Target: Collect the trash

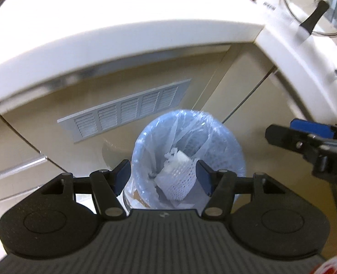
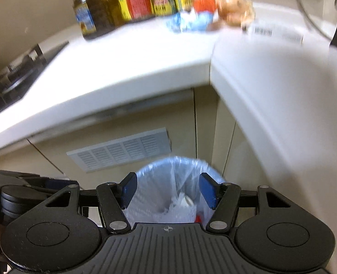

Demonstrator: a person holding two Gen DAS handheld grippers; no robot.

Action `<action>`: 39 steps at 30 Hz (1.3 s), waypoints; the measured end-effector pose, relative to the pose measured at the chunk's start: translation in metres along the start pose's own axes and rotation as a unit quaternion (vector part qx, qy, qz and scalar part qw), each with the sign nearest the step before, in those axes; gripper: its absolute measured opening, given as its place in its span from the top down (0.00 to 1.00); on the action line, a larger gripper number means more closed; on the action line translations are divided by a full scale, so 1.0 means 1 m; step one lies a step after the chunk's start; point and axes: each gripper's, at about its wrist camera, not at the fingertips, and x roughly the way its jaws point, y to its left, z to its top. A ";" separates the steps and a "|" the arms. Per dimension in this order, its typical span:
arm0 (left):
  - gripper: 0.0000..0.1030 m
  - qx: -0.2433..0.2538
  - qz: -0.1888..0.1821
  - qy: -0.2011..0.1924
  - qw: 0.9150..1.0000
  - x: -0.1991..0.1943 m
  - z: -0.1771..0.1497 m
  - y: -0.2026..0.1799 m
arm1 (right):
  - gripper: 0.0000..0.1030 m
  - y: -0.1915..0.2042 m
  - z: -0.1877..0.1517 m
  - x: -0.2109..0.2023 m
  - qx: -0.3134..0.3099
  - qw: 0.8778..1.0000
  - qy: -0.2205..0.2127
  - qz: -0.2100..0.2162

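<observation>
White foam netting [image 1: 179, 180] and crumpled scraps lie inside the blue bin [image 1: 232, 143], which has a clear bag as a liner and stands on the floor against the cabinet, just below its vent grille [image 1: 125, 114]. Above the bin, the left gripper [image 1: 163, 178] and right gripper [image 2: 167, 190] both stand wide and empty. Bottles [image 2: 113, 4] crowd the counter [image 2: 122, 54] over the bin.

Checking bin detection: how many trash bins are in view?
1. The lined trash bin stands on the floor against the cabinet, below the counter corner, right of the vent grille. Others may sit outside the frames.
</observation>
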 end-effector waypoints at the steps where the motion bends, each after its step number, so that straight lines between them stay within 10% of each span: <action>1: 0.42 0.004 -0.004 -0.004 1.000 -0.005 0.002 -0.002 | 0.41 0.002 0.003 -0.006 0.000 1.000 -0.008 -0.003; 23: 0.42 0.109 -0.088 -0.121 0.983 -0.084 0.088 -0.041 | 0.41 -0.024 0.055 -0.095 0.093 0.983 -0.125 -0.101; 39: 0.42 0.177 -0.024 -0.157 0.971 -0.024 0.197 -0.074 | 0.41 -0.116 0.133 -0.038 0.083 0.985 -0.132 -0.072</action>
